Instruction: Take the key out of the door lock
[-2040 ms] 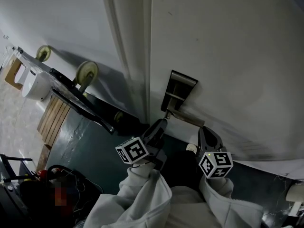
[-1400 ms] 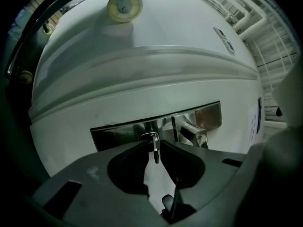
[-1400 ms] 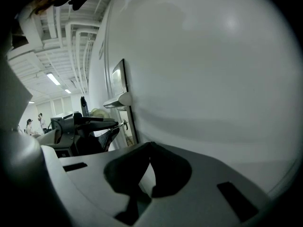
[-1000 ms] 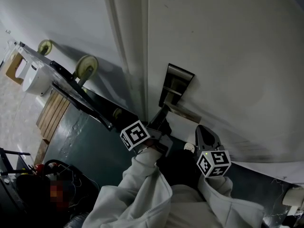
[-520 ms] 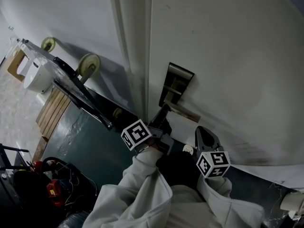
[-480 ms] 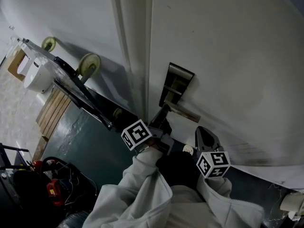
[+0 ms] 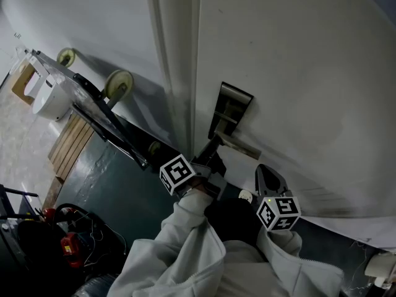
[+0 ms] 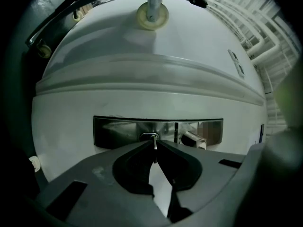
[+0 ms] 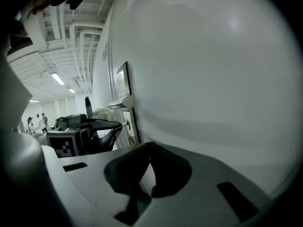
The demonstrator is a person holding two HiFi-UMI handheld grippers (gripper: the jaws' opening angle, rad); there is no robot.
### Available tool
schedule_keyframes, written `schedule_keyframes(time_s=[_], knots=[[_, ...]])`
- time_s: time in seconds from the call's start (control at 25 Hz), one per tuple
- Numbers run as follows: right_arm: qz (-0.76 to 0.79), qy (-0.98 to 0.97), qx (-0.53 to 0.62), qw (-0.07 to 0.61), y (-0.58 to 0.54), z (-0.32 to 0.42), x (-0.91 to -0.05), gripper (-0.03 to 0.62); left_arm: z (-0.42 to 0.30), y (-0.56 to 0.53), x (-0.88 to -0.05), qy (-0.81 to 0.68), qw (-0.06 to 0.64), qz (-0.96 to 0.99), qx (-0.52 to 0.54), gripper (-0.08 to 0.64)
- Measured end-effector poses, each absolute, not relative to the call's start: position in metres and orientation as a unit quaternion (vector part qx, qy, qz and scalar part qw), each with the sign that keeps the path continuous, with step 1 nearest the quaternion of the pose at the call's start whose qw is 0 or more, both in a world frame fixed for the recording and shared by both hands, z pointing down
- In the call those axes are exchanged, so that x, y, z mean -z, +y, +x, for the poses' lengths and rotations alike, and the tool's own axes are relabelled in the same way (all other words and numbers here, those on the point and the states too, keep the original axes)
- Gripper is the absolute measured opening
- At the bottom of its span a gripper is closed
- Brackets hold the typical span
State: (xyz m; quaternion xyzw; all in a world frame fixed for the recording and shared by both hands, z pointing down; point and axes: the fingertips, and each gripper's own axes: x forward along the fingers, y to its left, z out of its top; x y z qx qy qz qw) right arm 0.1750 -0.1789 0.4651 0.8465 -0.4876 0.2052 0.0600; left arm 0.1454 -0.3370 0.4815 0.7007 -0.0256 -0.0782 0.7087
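A white door (image 7: 291,73) carries a dark metal lock plate (image 7: 230,111) with a lever handle (image 7: 240,146). In the left gripper view a thin silver key (image 8: 155,145) sticks out of the keyhole in the lock plate (image 8: 123,131). My left gripper (image 8: 154,144) is shut on the key, right against the plate; in the head view this left gripper (image 7: 212,151) sits at the plate's lower end. My right gripper (image 7: 267,173) hangs lower right, beside the door and apart from the lock. The right gripper (image 9: 147,148) is shut on nothing, and its view shows the key (image 9: 126,124) side-on.
The door frame (image 7: 176,60) runs up left of the lock. A wheeled black cart frame (image 7: 105,119) leans by the wall at left, with wooden slats (image 7: 69,147) and a white container (image 7: 49,101) beyond. Cables and a red object (image 7: 69,244) lie on the dark floor lower left.
The left gripper rose from below the handle up to the lock plate and closed on the key; over the last second it barely moved. The right gripper stayed put.
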Motion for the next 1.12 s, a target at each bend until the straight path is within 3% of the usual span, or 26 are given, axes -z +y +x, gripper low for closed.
schedule_keyframes(time_s=[1.12], knots=[[0.837, -0.504, -0.204, 0.054, -0.175, 0.15, -0.47, 0.052, 0.099, -0.321, -0.481, -0.04, 0.682, 0.726, 0.078, 0.026]])
